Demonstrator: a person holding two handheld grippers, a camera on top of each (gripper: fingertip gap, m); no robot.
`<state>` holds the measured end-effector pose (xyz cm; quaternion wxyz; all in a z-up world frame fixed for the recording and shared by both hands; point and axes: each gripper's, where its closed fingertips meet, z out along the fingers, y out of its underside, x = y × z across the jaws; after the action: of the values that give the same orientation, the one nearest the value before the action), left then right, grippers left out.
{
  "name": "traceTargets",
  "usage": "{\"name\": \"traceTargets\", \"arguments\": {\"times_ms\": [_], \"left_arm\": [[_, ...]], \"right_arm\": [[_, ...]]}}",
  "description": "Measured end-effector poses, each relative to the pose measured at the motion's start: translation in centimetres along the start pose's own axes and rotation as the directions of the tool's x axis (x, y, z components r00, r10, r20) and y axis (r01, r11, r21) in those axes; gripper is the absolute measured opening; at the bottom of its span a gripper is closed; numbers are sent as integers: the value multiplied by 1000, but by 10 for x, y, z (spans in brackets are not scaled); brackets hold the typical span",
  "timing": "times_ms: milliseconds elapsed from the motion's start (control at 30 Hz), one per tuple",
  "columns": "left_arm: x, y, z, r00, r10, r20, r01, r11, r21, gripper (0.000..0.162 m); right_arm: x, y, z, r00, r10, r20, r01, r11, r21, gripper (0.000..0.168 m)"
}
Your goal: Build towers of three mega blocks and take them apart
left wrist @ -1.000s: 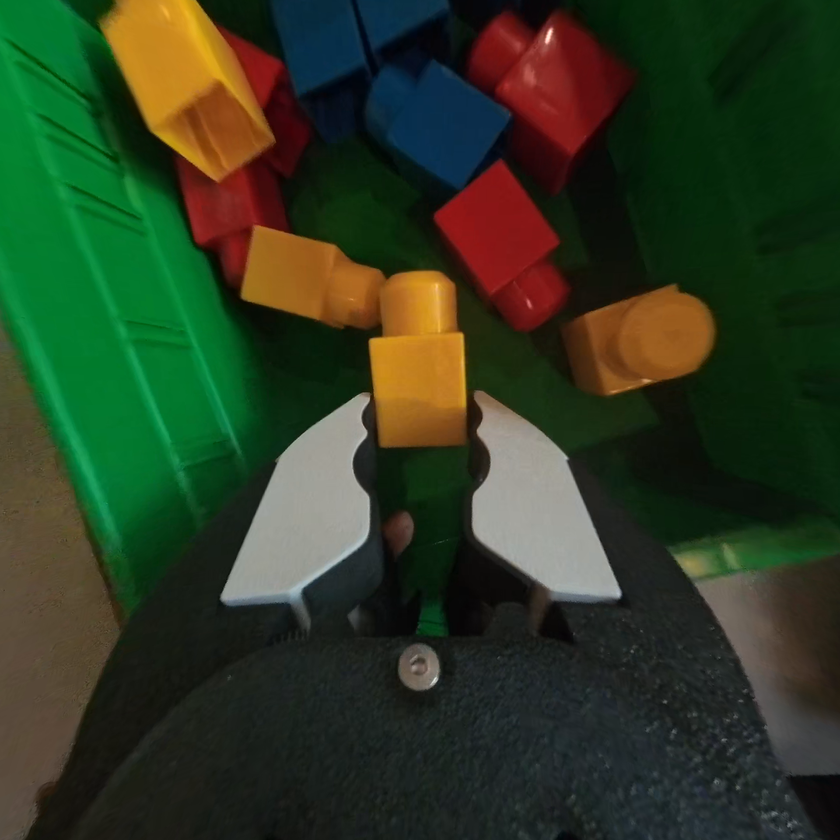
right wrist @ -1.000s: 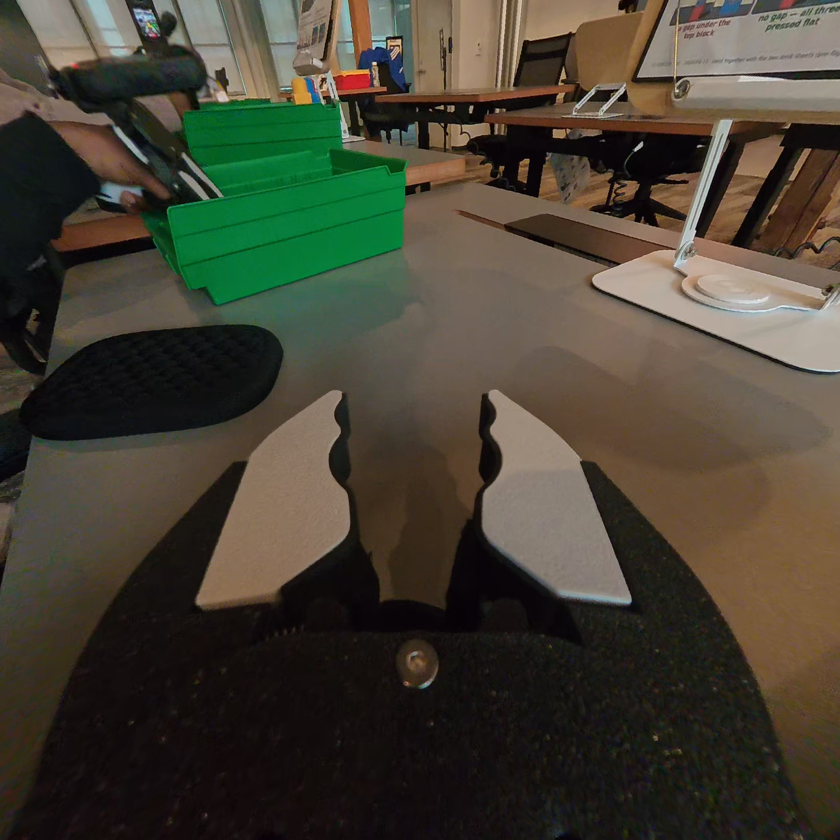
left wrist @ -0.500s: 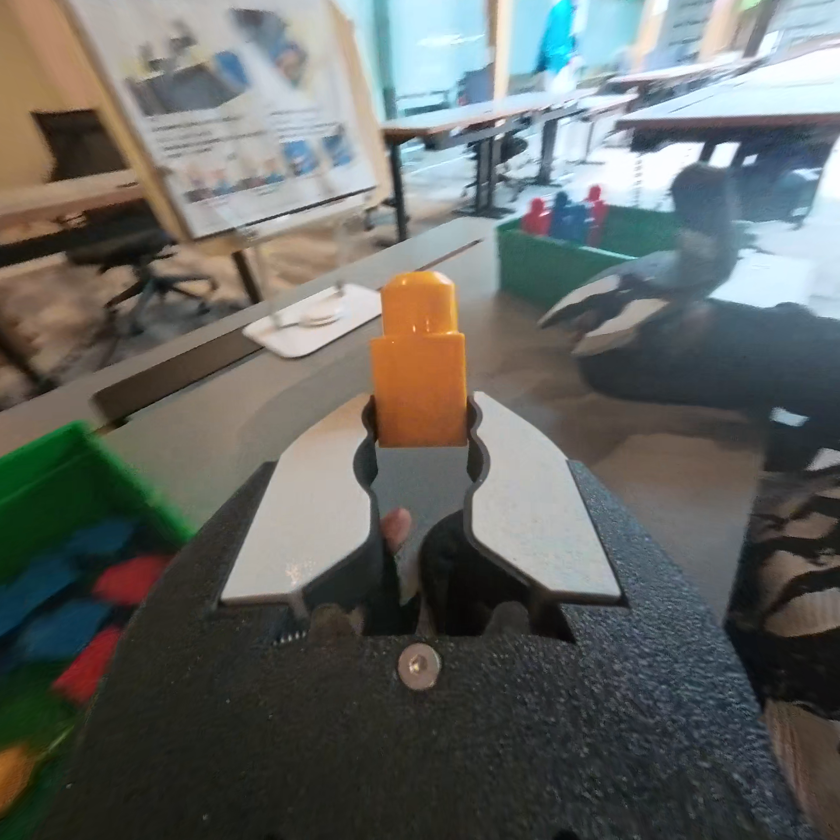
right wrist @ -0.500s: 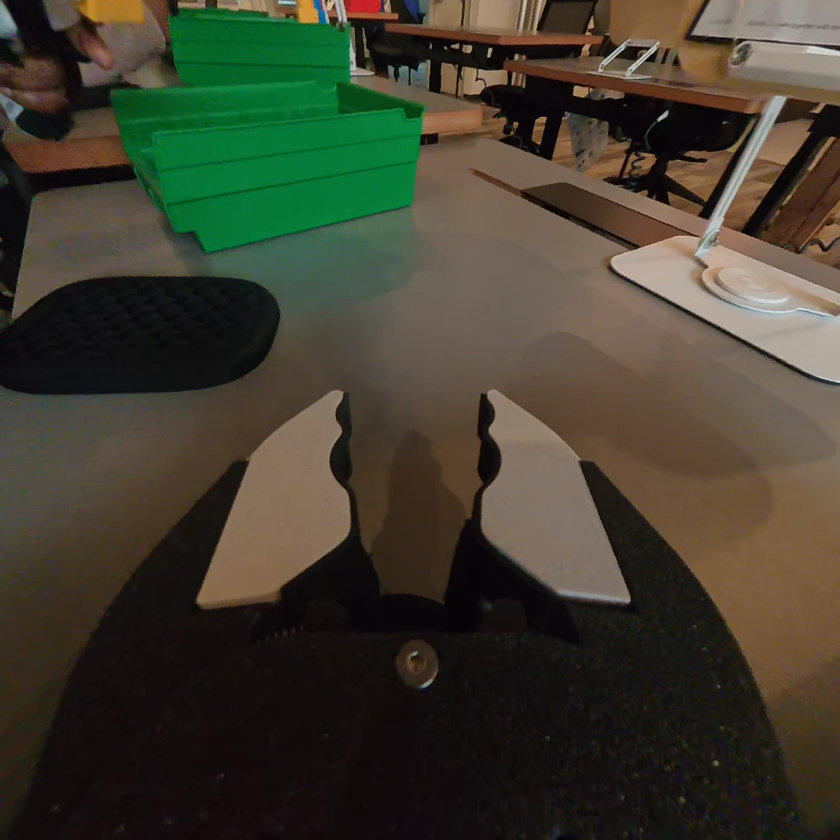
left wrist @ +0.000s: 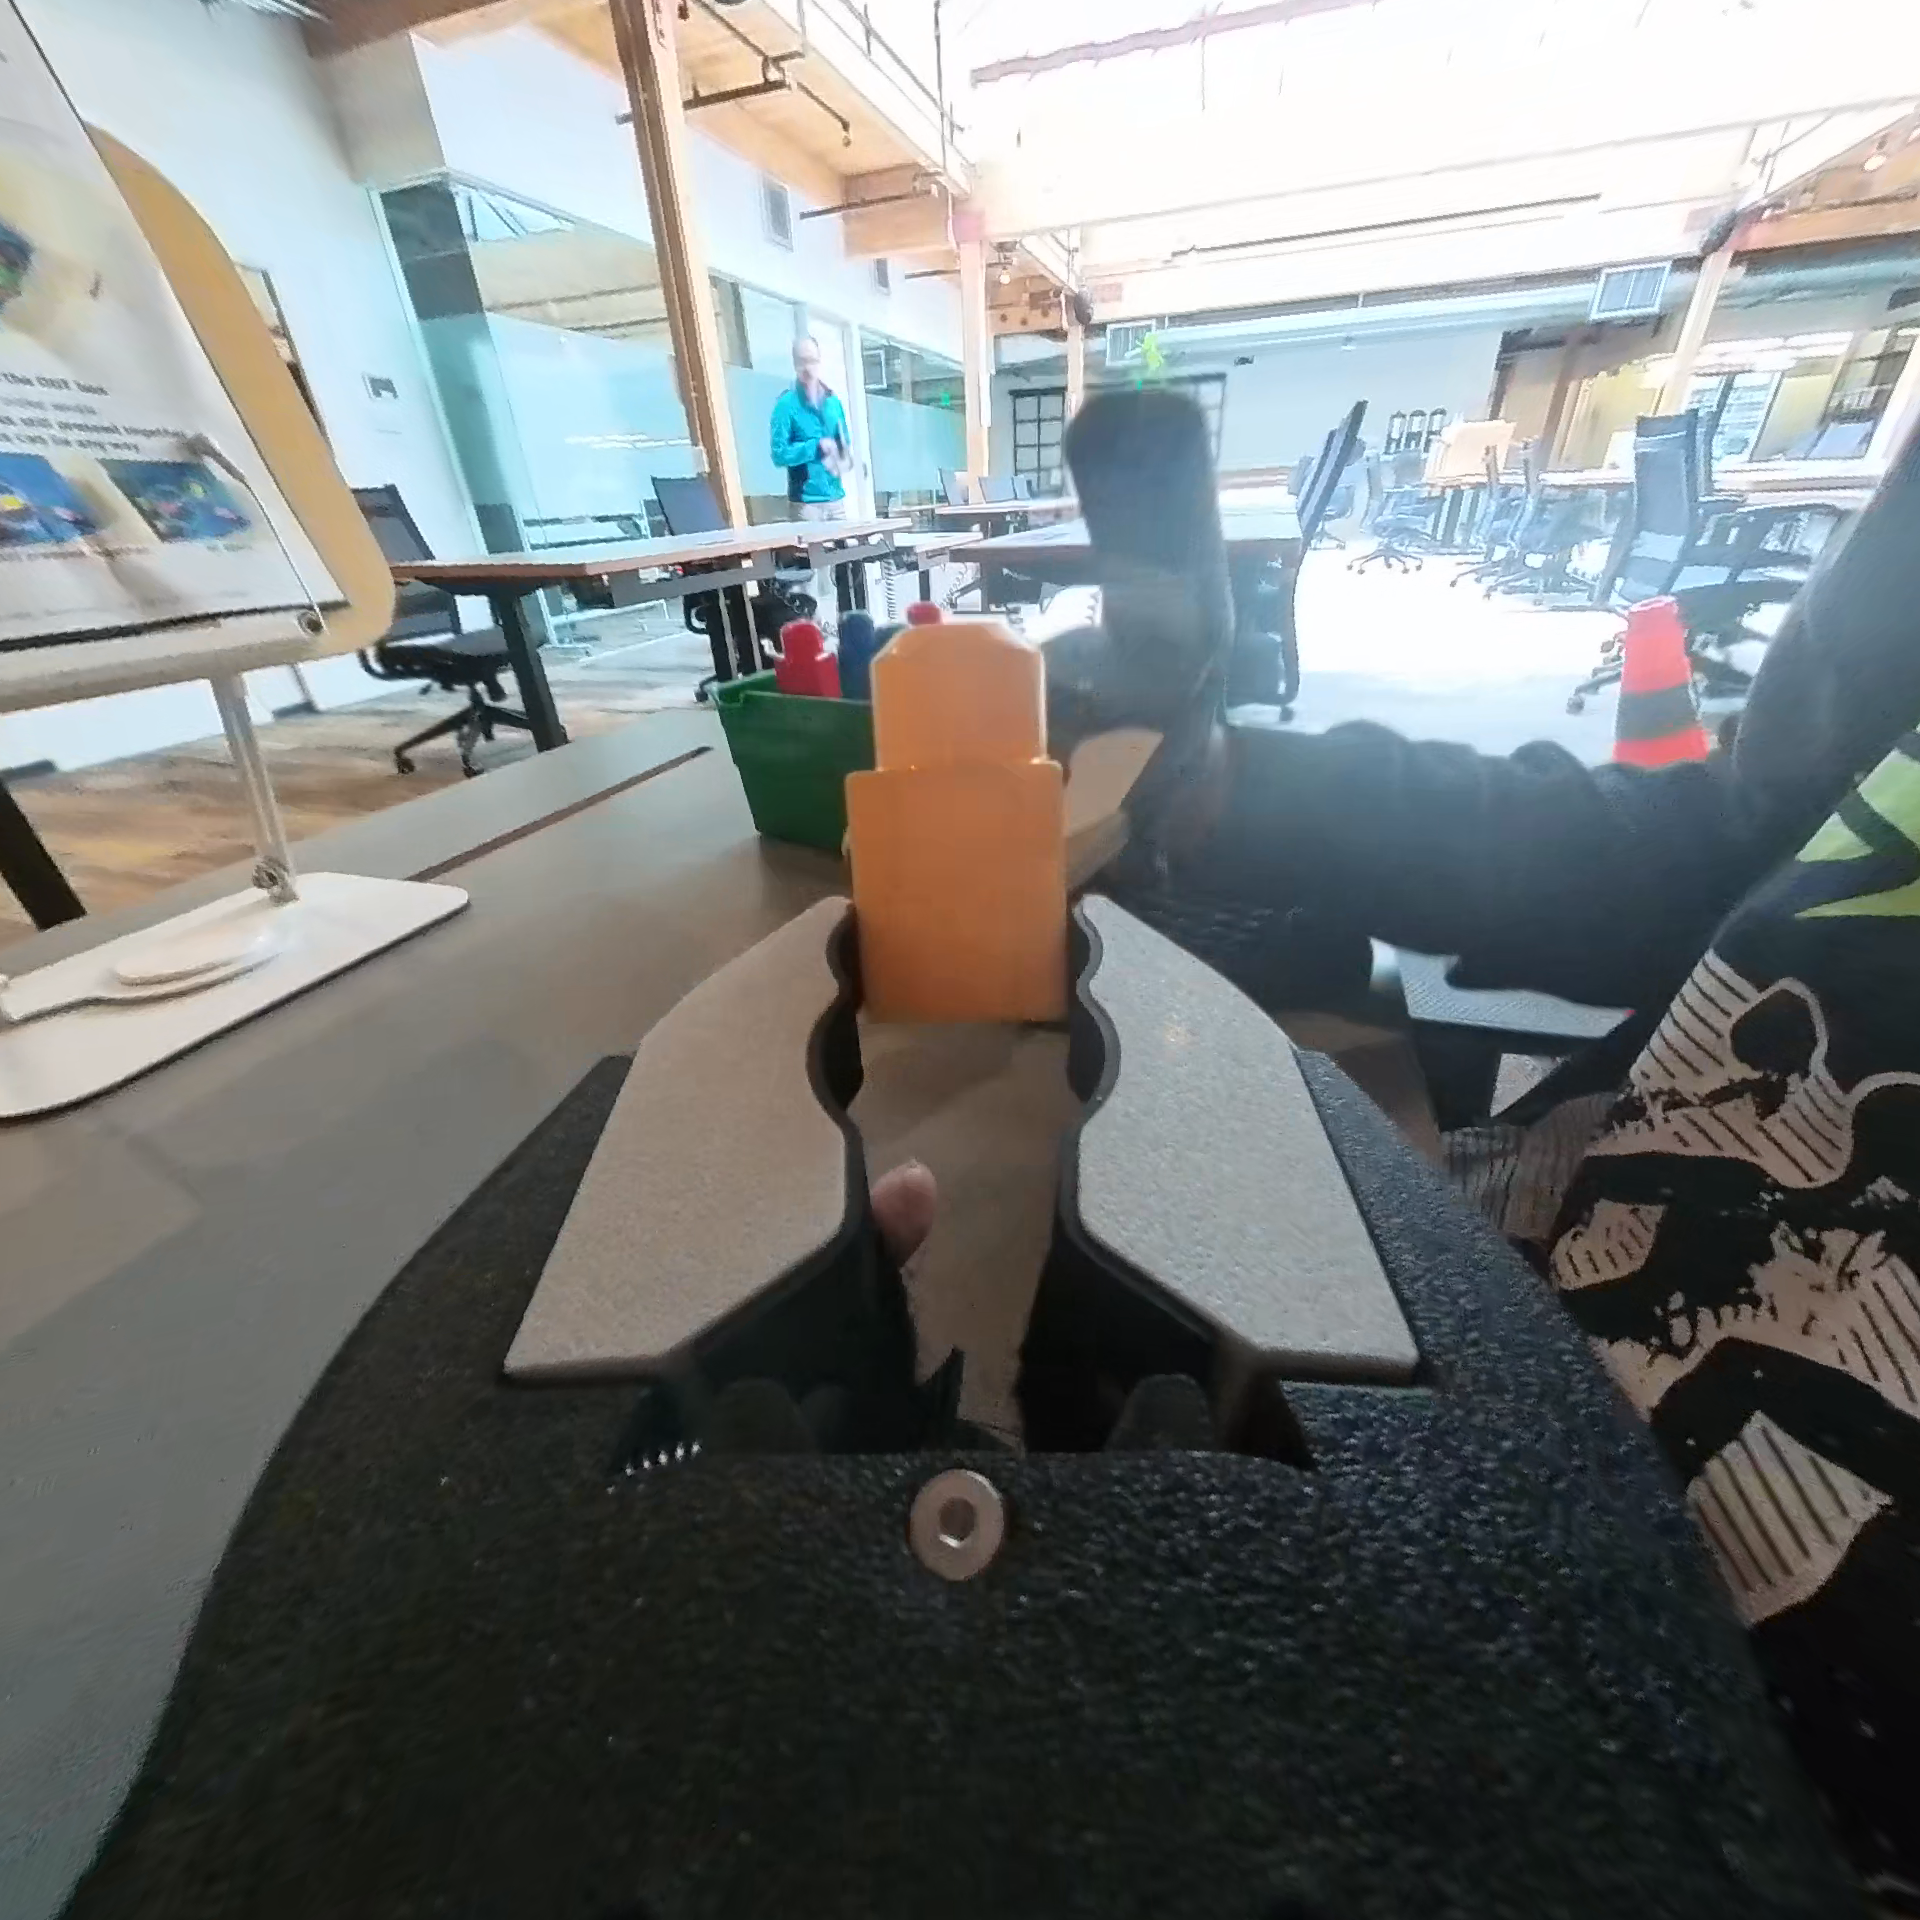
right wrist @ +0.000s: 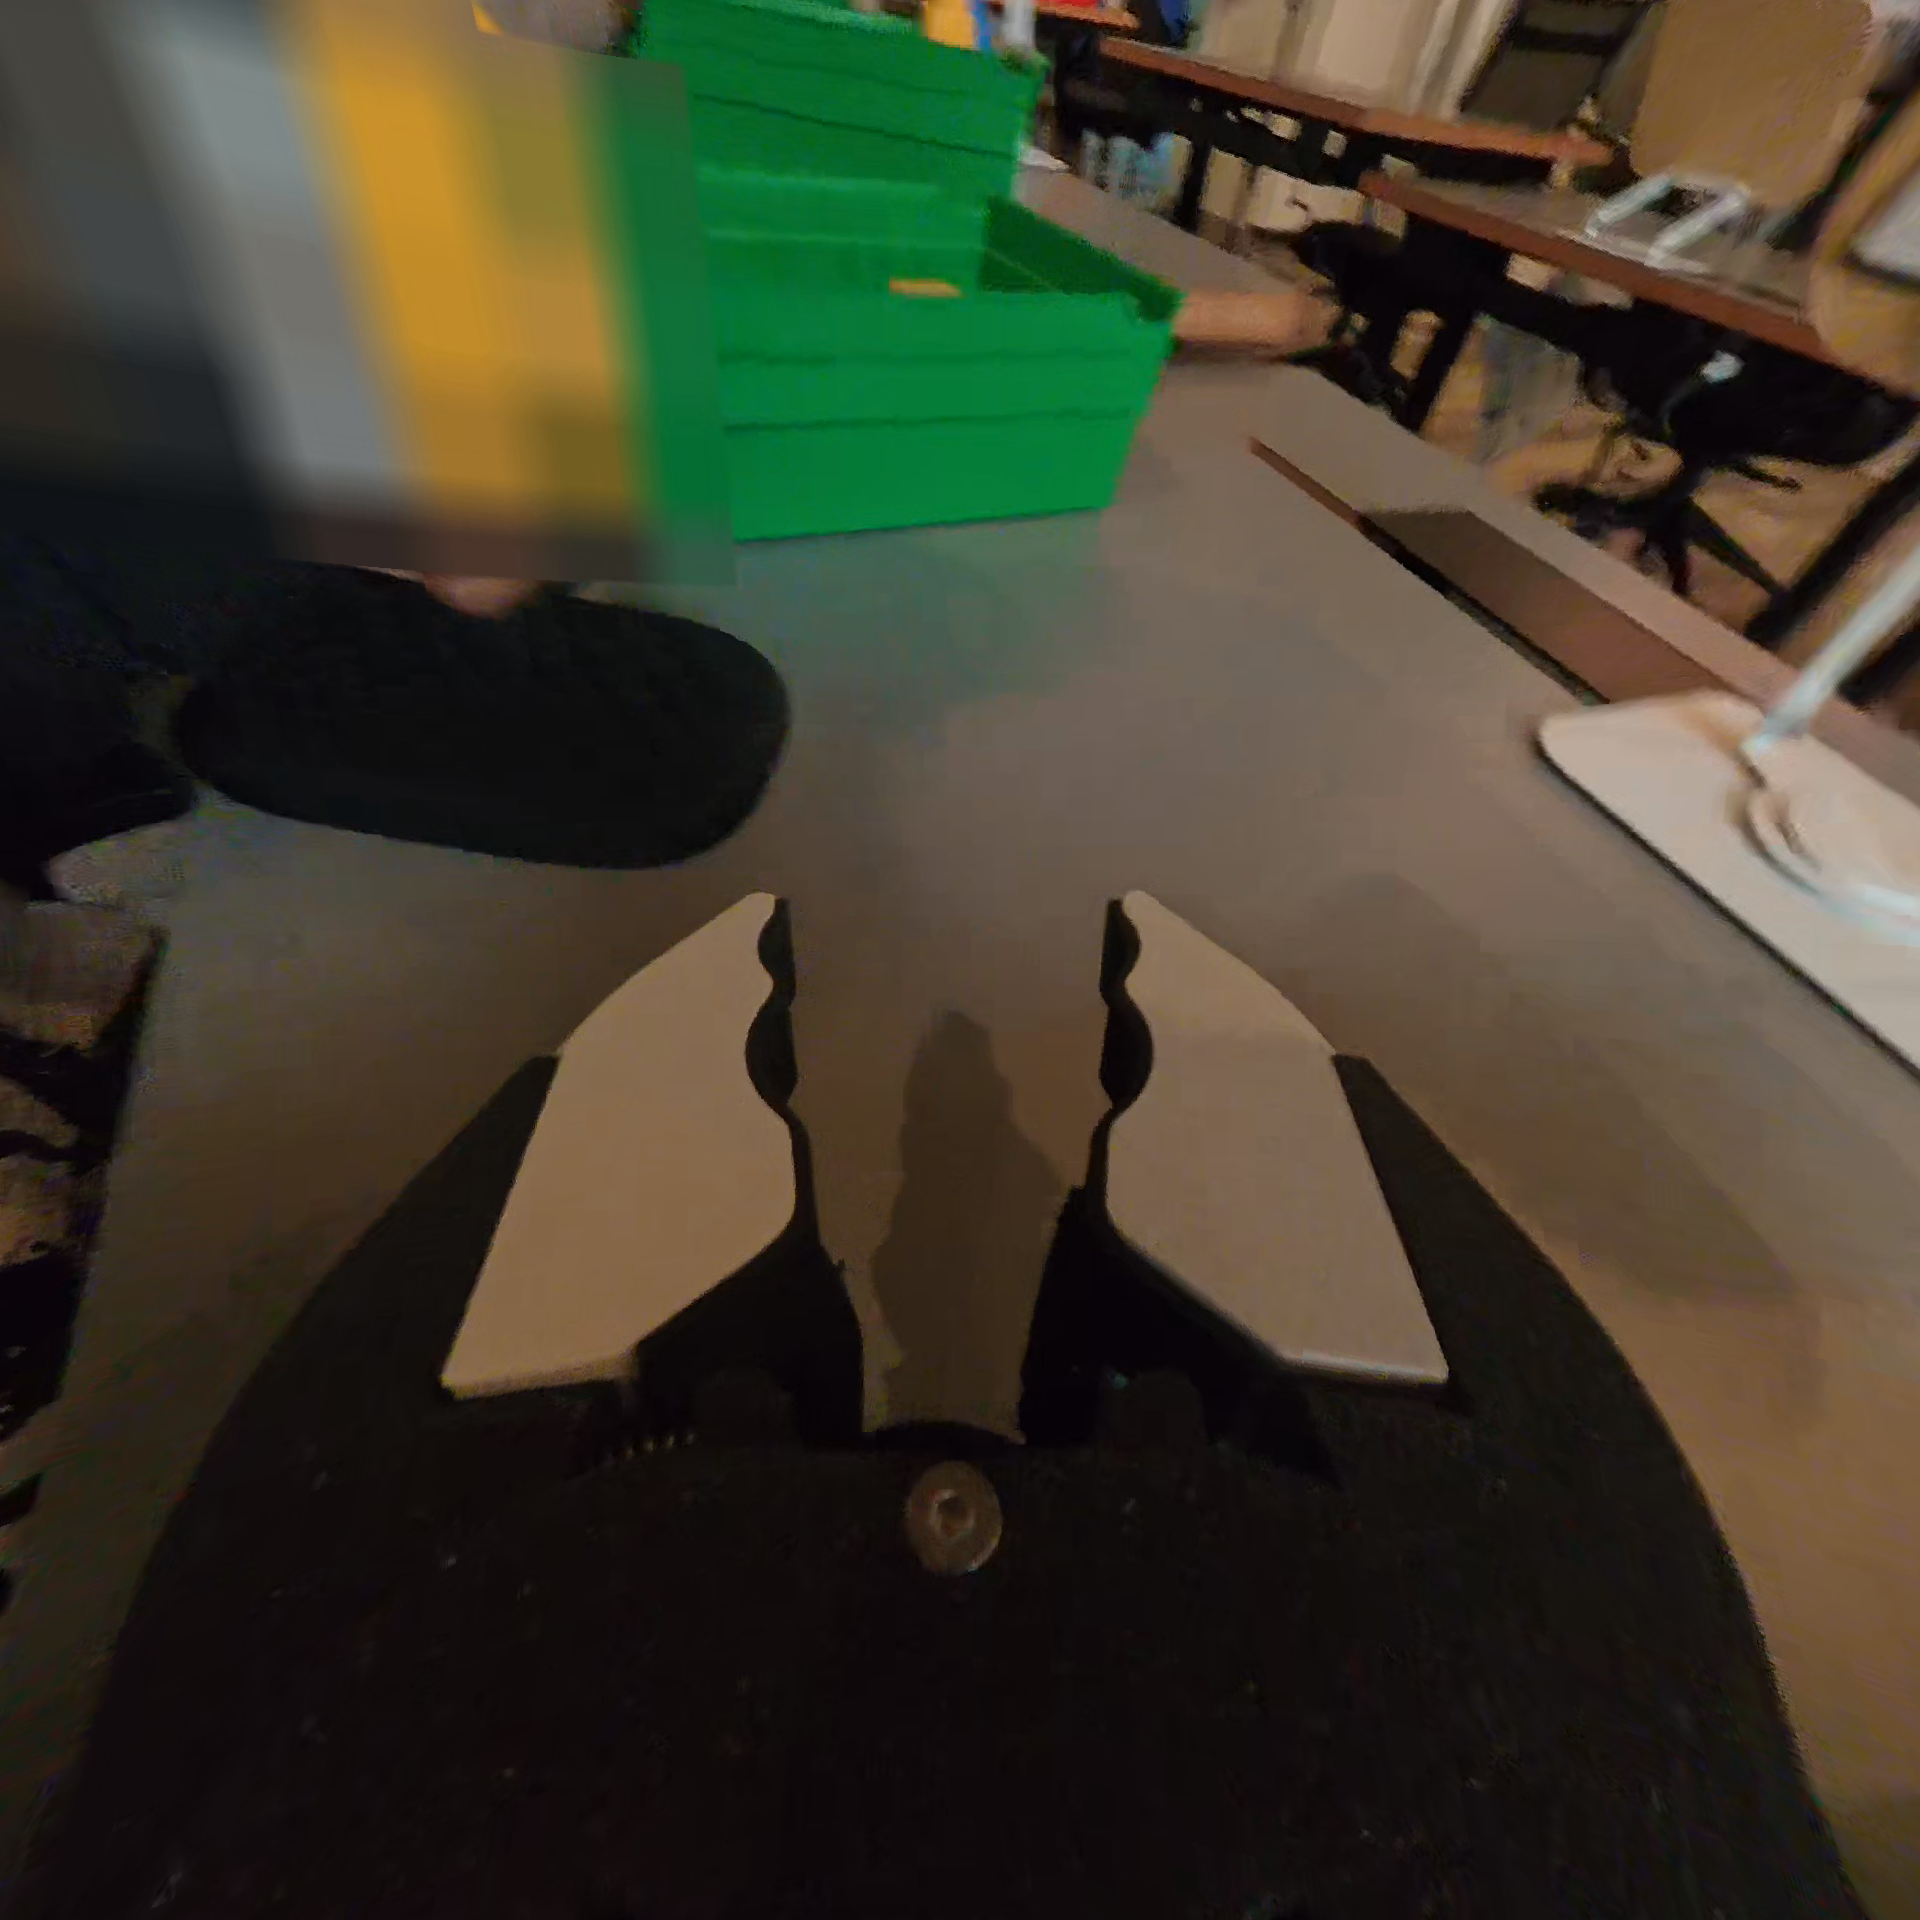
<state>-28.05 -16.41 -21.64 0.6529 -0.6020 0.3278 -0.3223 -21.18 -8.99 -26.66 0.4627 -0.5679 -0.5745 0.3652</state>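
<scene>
At frame centre, the left gripper [left wrist: 961, 961] clenches an upright orange block [left wrist: 956, 862] above the table [left wrist: 312, 1091]. The right gripper [right wrist: 948, 940] hangs released, its fingers [right wrist: 665, 1122] spread over bare table, the green bin [right wrist: 914, 395] at upper centre.

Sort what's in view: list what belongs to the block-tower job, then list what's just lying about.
For the job:
- yellow block, clamped in the left hand-held gripper
- right hand-held gripper, open and empty
- green bin with red and blue blocks
- stacked green bins

Lying about:
- white stand with its sign
- black pad
- orange cone
</scene>
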Motion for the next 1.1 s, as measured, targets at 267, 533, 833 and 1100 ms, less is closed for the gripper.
{"name": "traceTargets", "arguments": {"times_ms": [267,533,833,1100], "left_arm": [[14,25,6,998,25,-54,-28,998,-64,36],[18,31,8,996,31,-78,-39,994,-99,37],[7,28,6,999,-26,-31,24,998,-65,85],[5,23,2,1000,-22,-14,21,1000,-23,90]], "right_arm": [[-69,-76,12,899,-195,393,231,972,-44,54],[-89,-71,37,827,-245,507,374,912,-169,36],[-55,-66,28,842,-283,459,445,846,-294,30],[-32,10,40,856,-163,491,439,732,-522,31]]}}
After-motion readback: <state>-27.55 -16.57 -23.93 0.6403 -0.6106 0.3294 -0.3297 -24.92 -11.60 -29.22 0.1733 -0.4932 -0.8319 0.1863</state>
